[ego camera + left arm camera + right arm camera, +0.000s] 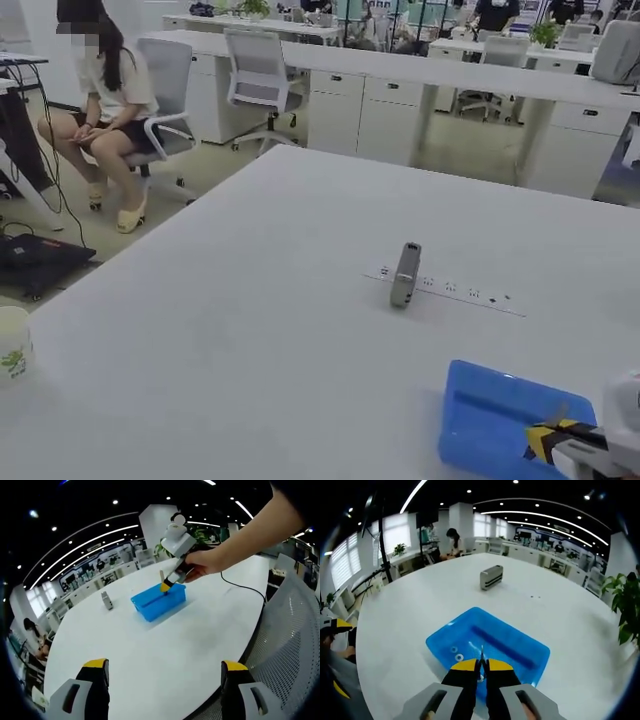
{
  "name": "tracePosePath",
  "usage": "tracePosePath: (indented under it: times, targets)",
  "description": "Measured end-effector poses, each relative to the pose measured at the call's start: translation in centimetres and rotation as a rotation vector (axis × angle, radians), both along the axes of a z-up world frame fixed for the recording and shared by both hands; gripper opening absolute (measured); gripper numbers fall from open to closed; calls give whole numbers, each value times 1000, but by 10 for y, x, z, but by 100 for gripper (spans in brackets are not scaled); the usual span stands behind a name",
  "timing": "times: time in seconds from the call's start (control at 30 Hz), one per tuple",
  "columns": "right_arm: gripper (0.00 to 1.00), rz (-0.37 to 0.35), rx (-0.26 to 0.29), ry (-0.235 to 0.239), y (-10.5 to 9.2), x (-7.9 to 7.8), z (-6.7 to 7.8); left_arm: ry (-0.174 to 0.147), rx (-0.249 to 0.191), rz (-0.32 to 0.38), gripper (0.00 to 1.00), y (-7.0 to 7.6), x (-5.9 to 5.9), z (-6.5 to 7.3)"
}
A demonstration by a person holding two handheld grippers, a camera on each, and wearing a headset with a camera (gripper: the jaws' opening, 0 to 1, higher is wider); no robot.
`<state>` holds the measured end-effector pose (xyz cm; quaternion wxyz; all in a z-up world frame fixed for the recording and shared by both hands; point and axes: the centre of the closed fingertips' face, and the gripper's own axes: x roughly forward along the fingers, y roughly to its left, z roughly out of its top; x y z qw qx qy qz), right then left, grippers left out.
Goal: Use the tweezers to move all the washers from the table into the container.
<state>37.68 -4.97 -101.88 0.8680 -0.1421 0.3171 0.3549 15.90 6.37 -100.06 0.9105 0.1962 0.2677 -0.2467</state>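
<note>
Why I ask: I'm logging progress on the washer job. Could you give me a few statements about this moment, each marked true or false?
1. The right gripper is shut on the tweezers. True.
2. The blue container is empty. False: two washers lie in it.
3. The left gripper has its jaws wide apart and holds nothing. True.
4. Every washer is off the table. False: a row of small washers lies on it, beside the grey block.
5. The grey block sits inside the container. False: it stands on the table, apart from the container.
</note>
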Motion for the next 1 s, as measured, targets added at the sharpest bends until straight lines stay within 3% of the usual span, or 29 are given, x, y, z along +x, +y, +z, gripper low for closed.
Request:
tracePosePath:
  times: [0.33,0.43,0.73,0.8,0.9,1.0]
  targets:
    - [2,2,2,-7,1,0,1,6,13,8,96,1,0,-1]
    - [2,1,2,-27,0,-1,8,11,10,6,96,1,0,-2]
    - [2,-4,57,-83,-3,-10,46,25,-55,-14,94,-5,-1,7]
    - [2,-4,72,-98,-3,-16,55,31,-75,-27,93,-7,-2,10]
    - [2,9,90,-124,-2,-28,71,66,-98,-51,93,-10,-2,13]
    - [2,42,73,-159,0,-40,84,74,-118,-68,91,-11,2,23]
